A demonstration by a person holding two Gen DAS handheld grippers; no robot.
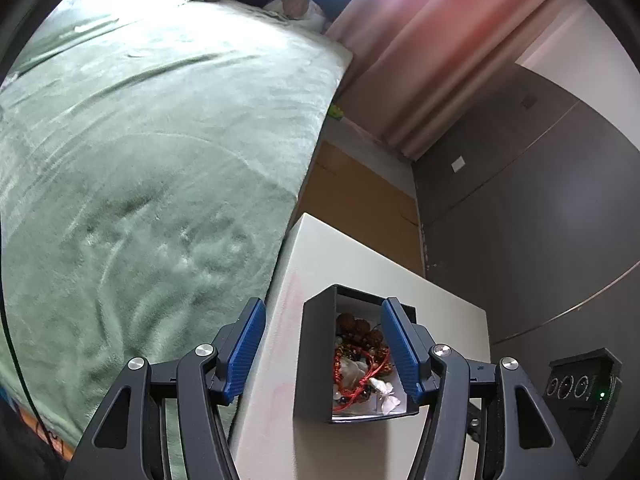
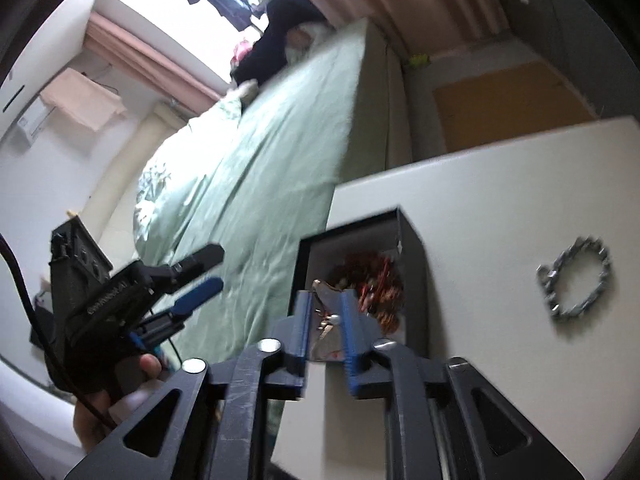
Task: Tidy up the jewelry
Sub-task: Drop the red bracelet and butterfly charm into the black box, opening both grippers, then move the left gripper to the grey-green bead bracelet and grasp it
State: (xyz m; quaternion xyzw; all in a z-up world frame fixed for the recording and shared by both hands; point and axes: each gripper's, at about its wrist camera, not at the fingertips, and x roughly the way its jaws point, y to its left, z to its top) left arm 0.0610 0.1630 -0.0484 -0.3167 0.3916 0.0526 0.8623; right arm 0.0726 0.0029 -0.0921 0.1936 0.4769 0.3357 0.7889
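Note:
A black open box (image 1: pixel 316 360) stands on a white table (image 1: pixel 352 264); it holds several red bead strands, brown beads and small white pieces (image 1: pixel 362 360). My left gripper (image 1: pixel 322 340) is open and empty, hovering over the box's left side. In the right wrist view the box (image 2: pixel 412 280) lies ahead, and my right gripper (image 2: pixel 325 300) is shut on a clear bag with a small trinket (image 2: pixel 328 316), just at the box's near rim. A silver chain bracelet (image 2: pixel 576 280) lies on the table to the right of the box.
A bed with a green blanket (image 1: pixel 152 160) runs along the table's left edge. Pink curtains (image 1: pixel 440 40), a grey wall (image 1: pixel 540 200) and brown cardboard on the floor (image 1: pixel 360 196) lie beyond. The left gripper with the holding hand (image 2: pixel 132 304) shows over the bed.

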